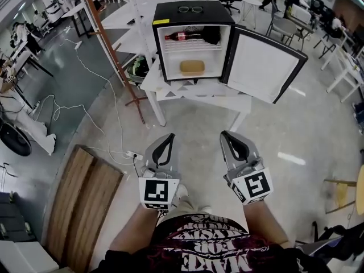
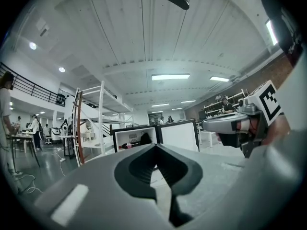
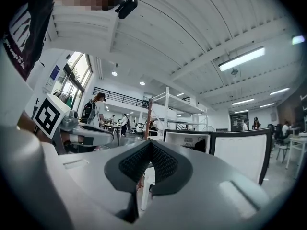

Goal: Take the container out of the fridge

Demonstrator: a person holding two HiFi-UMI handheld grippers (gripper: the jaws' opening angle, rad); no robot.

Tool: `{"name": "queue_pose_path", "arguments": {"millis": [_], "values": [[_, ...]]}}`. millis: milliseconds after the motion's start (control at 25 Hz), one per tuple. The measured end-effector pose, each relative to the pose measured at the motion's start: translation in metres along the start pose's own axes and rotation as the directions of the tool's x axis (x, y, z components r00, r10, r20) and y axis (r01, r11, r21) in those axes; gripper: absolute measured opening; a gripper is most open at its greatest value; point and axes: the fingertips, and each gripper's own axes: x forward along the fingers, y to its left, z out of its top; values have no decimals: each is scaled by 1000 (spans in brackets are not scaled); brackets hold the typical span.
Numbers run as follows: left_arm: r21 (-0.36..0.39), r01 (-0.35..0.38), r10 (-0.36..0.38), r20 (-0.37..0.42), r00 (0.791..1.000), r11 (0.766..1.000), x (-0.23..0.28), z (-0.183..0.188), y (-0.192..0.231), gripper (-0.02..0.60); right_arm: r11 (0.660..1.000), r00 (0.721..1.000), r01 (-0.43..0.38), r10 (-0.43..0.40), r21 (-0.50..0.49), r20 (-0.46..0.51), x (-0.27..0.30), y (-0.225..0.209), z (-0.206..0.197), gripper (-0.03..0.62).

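A black mini fridge (image 1: 193,7) stands on a white table (image 1: 202,92) ahead of me, its door (image 1: 263,63) swung open to the right. On its lower shelf sits a tan container (image 1: 192,67). A cola bottle (image 1: 182,36) lies on the upper shelf beside a dark object. My left gripper (image 1: 170,136) and right gripper (image 1: 224,133) are held side by side well short of the table, both shut and empty. The left gripper view has the fridge (image 2: 135,139) small beyond the shut left gripper (image 2: 155,145). In the right gripper view the fridge (image 3: 188,140) also lies far beyond the right gripper (image 3: 151,142).
Glasses (image 1: 190,8) lie on top of the fridge. A reddish-brown rack post (image 1: 108,41) stands left of the table, with white cables (image 1: 96,84) on the floor. Wooden boards (image 1: 79,203) lie at my lower left. A yellow stool (image 1: 342,192) is at the right.
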Motion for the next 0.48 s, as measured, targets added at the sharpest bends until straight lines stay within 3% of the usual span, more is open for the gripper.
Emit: {"name": "queue_pose_path", "arguments": {"millis": [480], "values": [[-37,13,-12,23,1000,999,43,-2,38,0,999,1000,-8,7,-38,-26,53,-12,2,23]]}}
